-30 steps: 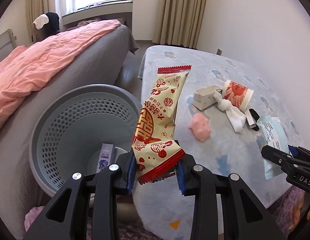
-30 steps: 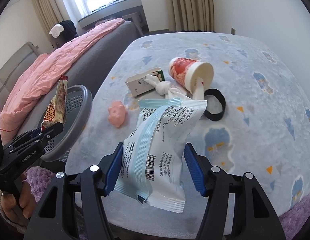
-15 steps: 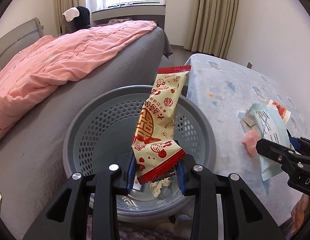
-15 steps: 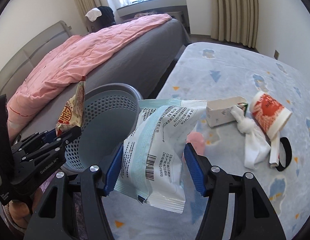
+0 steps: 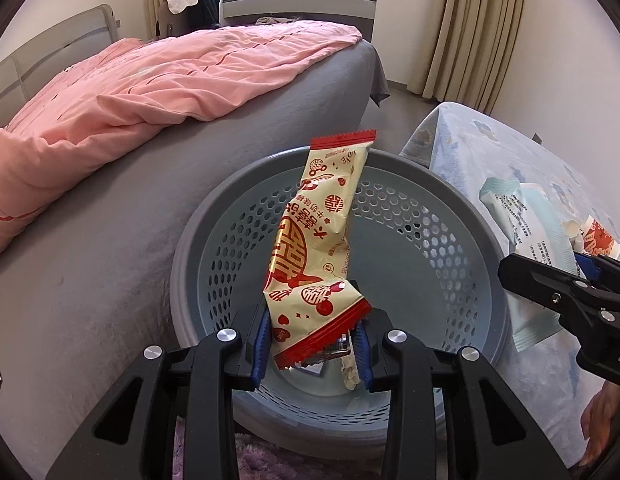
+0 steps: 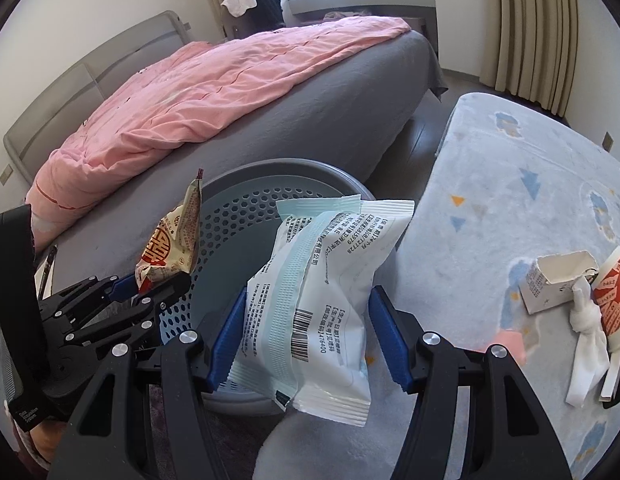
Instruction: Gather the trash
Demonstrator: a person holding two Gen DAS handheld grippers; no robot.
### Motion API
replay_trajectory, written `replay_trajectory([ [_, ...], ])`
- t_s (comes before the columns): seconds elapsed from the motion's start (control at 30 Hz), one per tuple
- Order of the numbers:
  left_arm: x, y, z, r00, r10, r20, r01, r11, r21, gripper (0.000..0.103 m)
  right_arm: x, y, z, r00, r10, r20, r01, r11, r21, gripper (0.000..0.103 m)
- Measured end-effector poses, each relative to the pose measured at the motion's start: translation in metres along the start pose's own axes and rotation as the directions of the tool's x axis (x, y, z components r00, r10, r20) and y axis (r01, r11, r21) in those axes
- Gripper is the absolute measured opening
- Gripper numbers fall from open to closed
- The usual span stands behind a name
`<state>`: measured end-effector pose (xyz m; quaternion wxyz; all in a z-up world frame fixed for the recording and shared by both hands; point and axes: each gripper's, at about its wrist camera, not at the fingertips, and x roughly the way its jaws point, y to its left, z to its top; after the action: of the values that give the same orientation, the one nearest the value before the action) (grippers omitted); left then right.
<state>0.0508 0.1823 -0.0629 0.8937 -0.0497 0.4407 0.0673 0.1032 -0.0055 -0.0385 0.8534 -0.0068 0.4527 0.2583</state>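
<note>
Gripping wrappers: snack wrapper [image 5: 318,248] and white packet [image 6: 322,300] above basket [image 5: 462,216]

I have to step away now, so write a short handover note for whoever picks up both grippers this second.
Left gripper: shut on the cream-and-red foil snack wrapper, held over the opening of the round grey perforated plastic basket.
Right gripper: shut on the white-and-pale-blue plastic pouch, at the basket's edge beside the blue patterned table.
Done: some scraps already lie in the basket bottom.
Left: release both wrappers into the basket, then fetch the torn white cardboard box, knotted white tissue, red-and-white paper cup and pink scrap from the table.
</note>
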Motion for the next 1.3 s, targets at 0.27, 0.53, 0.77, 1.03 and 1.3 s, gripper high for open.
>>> replay_trajectory([
  [0.27, -0.005, 0.006, 0.003, 1.000, 0.006, 0.018, -0.005, 1.000, -0.009, 0.036, 0.009, 0.006, 0.005, 1.000, 0.003, -0.002, -0.003, 1.000, -0.009, 0.062],
  [0.53, -0.009, 0.006, 0.003, 1.000, 0.009, 0.027, -0.009, 1.000, -0.008, 0.054, 0.004, 0.006, 0.006, 1.000, -0.002, 0.027, 0.002, 1.000, -0.010, 0.073],
  [0.77, -0.013, 0.008, 0.003, 0.999, 0.031, 0.032, -0.030, 0.999, -0.013, 0.057, 0.003, 0.006, 0.004, 1.000, -0.004, 0.027, 0.005, 1.000, -0.007, 0.073],
  [1.03, -0.020, 0.014, 0.002, 0.998, 0.052, 0.037, -0.051, 0.998, -0.029, 0.062, 0.000, 0.008, 0.002, 1.000, -0.008, 0.030, 0.008, 1.000, -0.005, 0.073],
  [1.3, -0.031, 0.016, 0.003, 0.995, 0.076, 0.063, -0.073, 0.996, -0.041, 0.069, -0.007, 0.010, 0.000, 0.999, -0.018, 0.041, 0.018, 1.000, -0.004, 0.073],
])
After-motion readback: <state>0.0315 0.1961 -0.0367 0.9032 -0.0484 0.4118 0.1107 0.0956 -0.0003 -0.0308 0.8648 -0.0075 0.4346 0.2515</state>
